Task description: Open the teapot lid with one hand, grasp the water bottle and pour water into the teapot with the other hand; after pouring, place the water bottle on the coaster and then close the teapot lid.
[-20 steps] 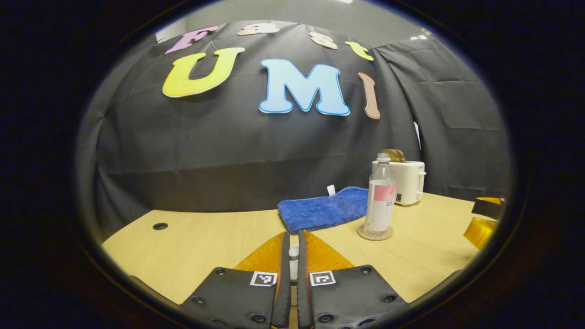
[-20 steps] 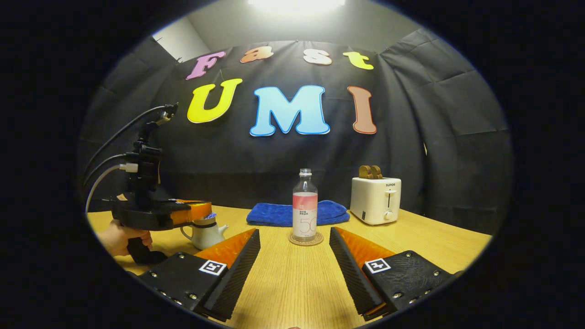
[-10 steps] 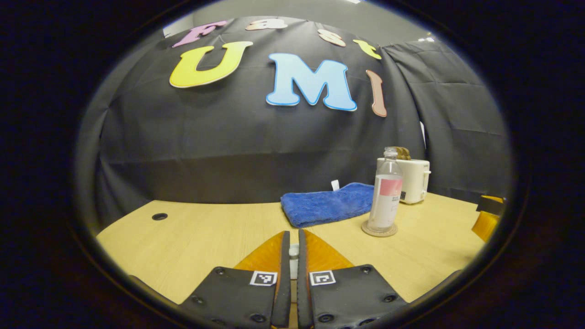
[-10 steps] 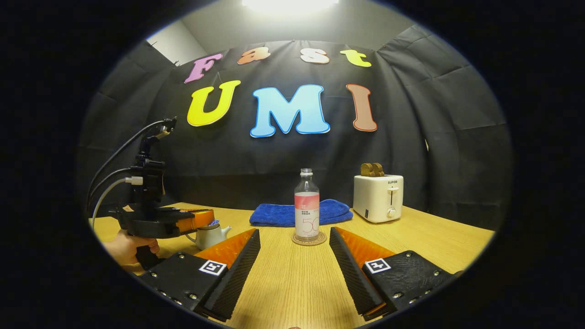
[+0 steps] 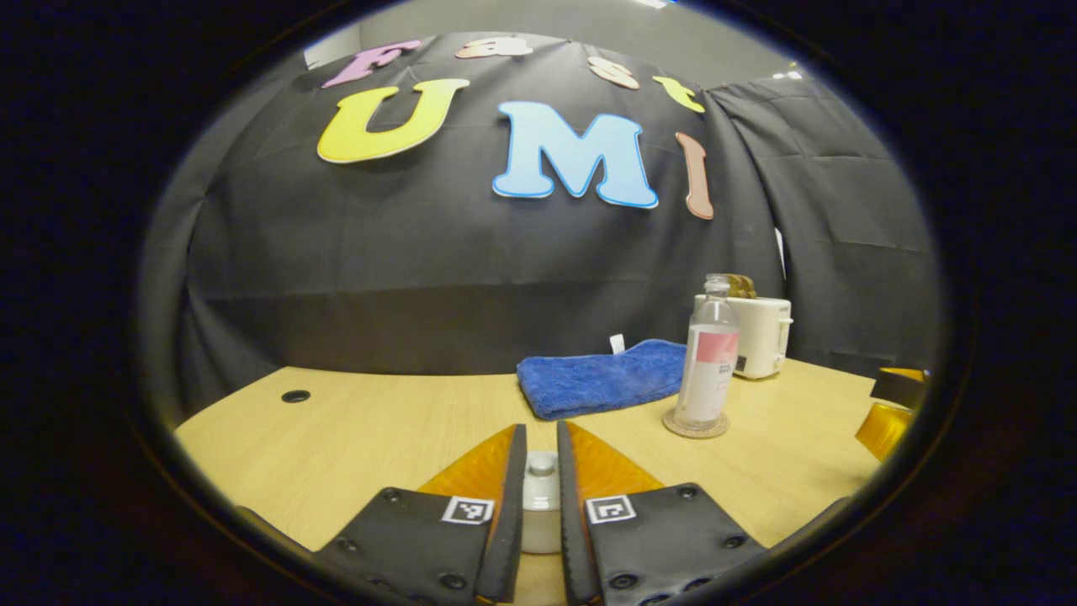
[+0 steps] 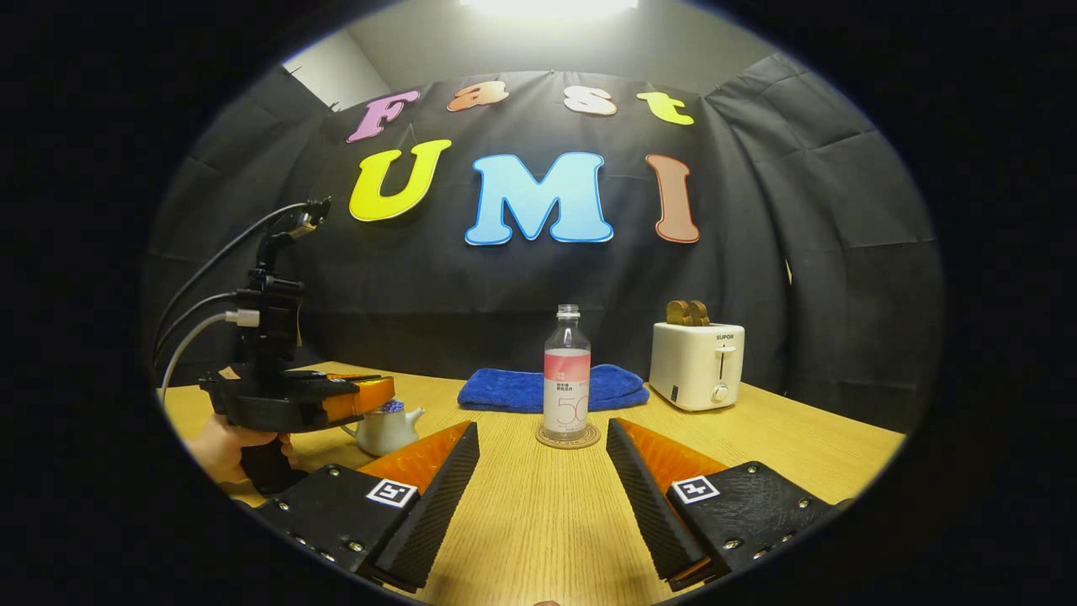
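The clear water bottle [image 6: 566, 379] with a pink label stands upright on the round coaster [image 6: 591, 438], straight ahead of my right gripper [image 6: 541, 429], which is open wide and holds nothing. To the left, a hand holds my left gripper [image 6: 380, 390] just over the small white teapot [image 6: 383, 431], whose lid [image 6: 389, 408] sits on top. In the left gripper view the lid's knob [image 5: 540, 465] lies between the fingers of my left gripper [image 5: 540, 431], which stand slightly apart. The bottle [image 5: 707, 362] and coaster [image 5: 695, 427] are off to the right there.
A folded blue towel [image 6: 505, 391] lies at the back of the wooden table [image 6: 538, 522], and a white toaster [image 6: 697, 366] stands to its right. A cable hole [image 5: 295, 396] is at the table's far left. Cables rise from the left gripper's body.
My left gripper's fingers have parted a little, so more of the lid's knob shows between them. The bottle, the coaster and my right gripper have stayed put.
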Motion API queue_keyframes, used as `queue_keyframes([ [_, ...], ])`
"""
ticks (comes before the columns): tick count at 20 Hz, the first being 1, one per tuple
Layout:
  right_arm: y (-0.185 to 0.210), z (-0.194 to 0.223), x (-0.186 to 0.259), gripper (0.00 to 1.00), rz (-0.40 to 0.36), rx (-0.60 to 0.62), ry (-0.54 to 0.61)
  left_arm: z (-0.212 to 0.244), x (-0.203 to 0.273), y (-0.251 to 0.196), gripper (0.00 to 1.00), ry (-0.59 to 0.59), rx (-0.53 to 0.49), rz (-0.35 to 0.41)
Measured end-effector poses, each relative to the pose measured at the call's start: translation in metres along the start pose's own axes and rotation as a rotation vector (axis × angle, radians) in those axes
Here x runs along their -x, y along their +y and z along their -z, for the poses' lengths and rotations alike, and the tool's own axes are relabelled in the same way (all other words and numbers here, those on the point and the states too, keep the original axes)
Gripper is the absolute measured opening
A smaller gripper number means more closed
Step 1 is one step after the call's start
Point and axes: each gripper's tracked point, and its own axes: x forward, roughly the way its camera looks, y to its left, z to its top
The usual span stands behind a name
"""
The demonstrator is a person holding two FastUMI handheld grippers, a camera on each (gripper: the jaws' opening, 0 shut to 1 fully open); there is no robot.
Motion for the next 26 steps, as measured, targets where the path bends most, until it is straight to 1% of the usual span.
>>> queue_keyframes([
  [1, -0.001, 0.0, 0.0, 0.94, 0.003, 0.002, 0.001, 0.001, 0.005, -0.001, 0.33, -0.007, 0.001, -0.004],
  [5, -0.001, -0.003, 0.004, 0.94, 0.016, 0.005, -0.012, -0.005, 0.035, -0.005, 0.37, -0.053, -0.008, -0.031],
  [9, 0.002, 0.003, 0.016, 0.94, 0.005, -0.019, -0.001, -0.004, 0.067, -0.008, 0.37, -0.071, -0.018, -0.068],
  [13, -0.002, -0.002, 0.033, 0.94, 0.024, -0.019, -0.021, -0.006, 0.103, -0.012, 0.37, -0.094, -0.05, -0.101],
  [15, -0.002, 0.0, 0.042, 0.94, 0.02, -0.015, -0.012, -0.004, 0.119, -0.017, 0.38, -0.098, -0.036, -0.107],
  [17, -0.001, 0.001, 0.05, 0.95, 0.017, -0.016, -0.004, -0.004, 0.134, -0.015, 0.38, -0.097, -0.038, -0.129],
  [18, -0.002, 0.003, 0.053, 0.94, 0.017, -0.016, 0.005, -0.004, 0.141, -0.015, 0.36, -0.099, -0.036, -0.14],
  [19, -0.003, 0.005, 0.055, 0.94, 0.021, -0.017, 0.015, -0.002, 0.148, -0.015, 0.4, -0.098, -0.038, -0.152],
  [21, -0.006, 0.01, 0.06, 0.94, 0.03, -0.018, 0.038, -0.002, 0.16, -0.02, 0.4, -0.098, -0.038, -0.158],
  [25, -0.004, 0.008, 0.067, 0.95, 0.025, -0.018, 0.035, -0.001, 0.175, -0.03, 0.41, -0.098, -0.038, -0.165],
  [26, -0.004, 0.009, 0.066, 0.94, 0.024, -0.018, 0.037, 0.0, 0.177, -0.033, 0.44, -0.096, -0.037, -0.166],
])
